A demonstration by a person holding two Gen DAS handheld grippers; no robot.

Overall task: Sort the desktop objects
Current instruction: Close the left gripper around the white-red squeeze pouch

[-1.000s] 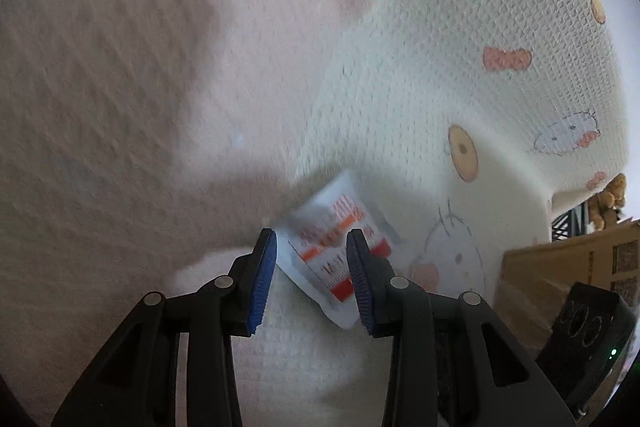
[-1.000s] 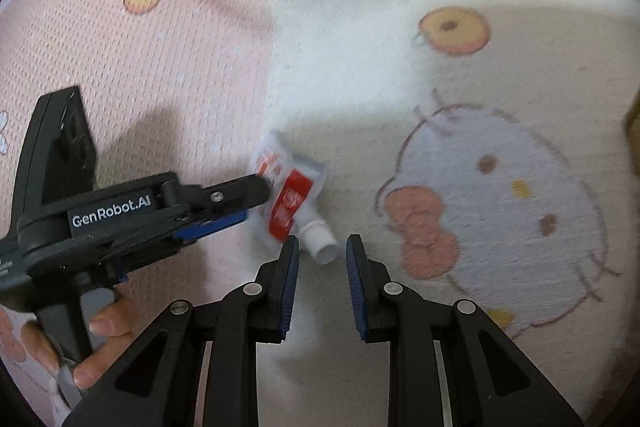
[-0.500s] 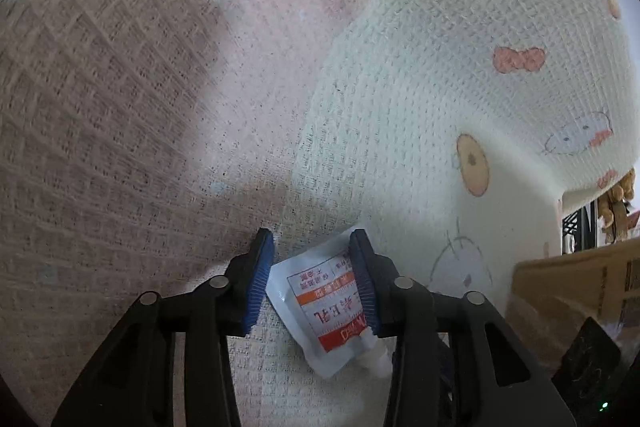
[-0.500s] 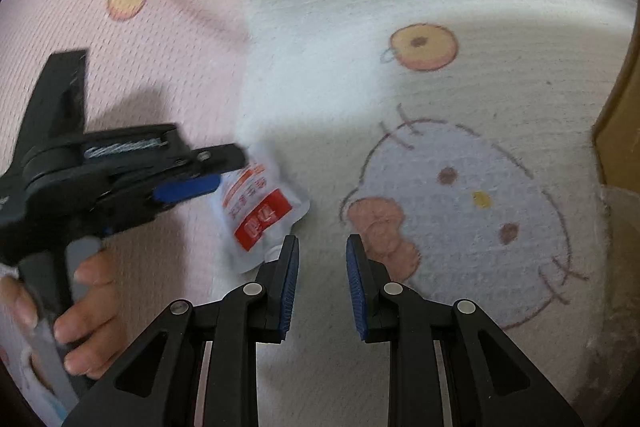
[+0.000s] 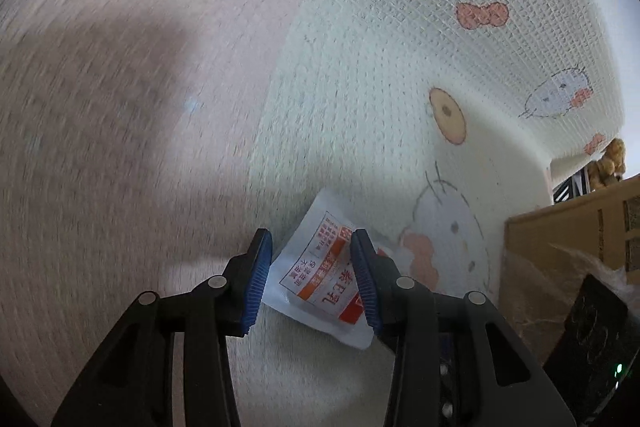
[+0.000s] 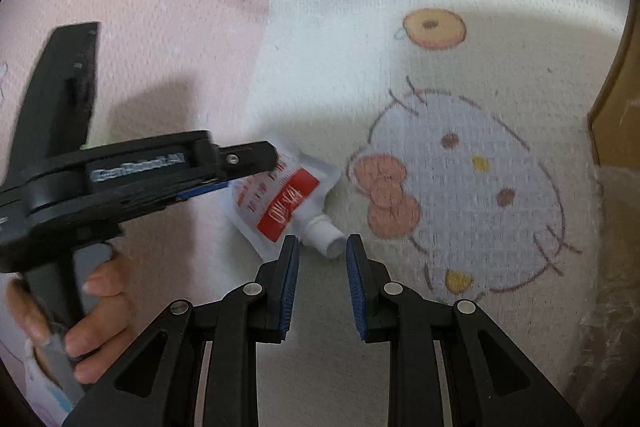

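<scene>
Left tool (image 5: 310, 279) points steeply down at a small white pouch (image 5: 320, 277) with red and orange print, which lies flat on a waffle-textured cloth (image 5: 360, 87) printed with cartoon chicks, bows and round fruit. Its jaws have just been opening; the pouch lies between them, and the right pad overlaps the pouch's edge, though whether either pad presses on it is hard to tell from this angle. The pouch's lower corner is hidden behind that finger. Much of the cloth away from the pouch is smeared by motion blur.

From the right wrist view, the left tool (image 6: 256, 163) reaches in from the pouch's left, its black tip covering the pouch's (image 6: 280, 203) upper left corner. A hand (image 6: 88, 311) grips its handle, partly cut off at the frame edge. The lettering on its body is blurred.

Right tool (image 6: 322, 247) hangs just below the pouch's white screw cap (image 6: 326, 237), its blue pads near each other with a narrow gap, pinching nothing. The cap sits at the mouth of that gap without visible contact.

Right of the pouch, past the large printed chick (image 6: 472, 199), a brown cardboard box (image 5: 568, 239) is cut off by the frame; something clear and crinkled lies against it, too blurred to identify.
</scene>
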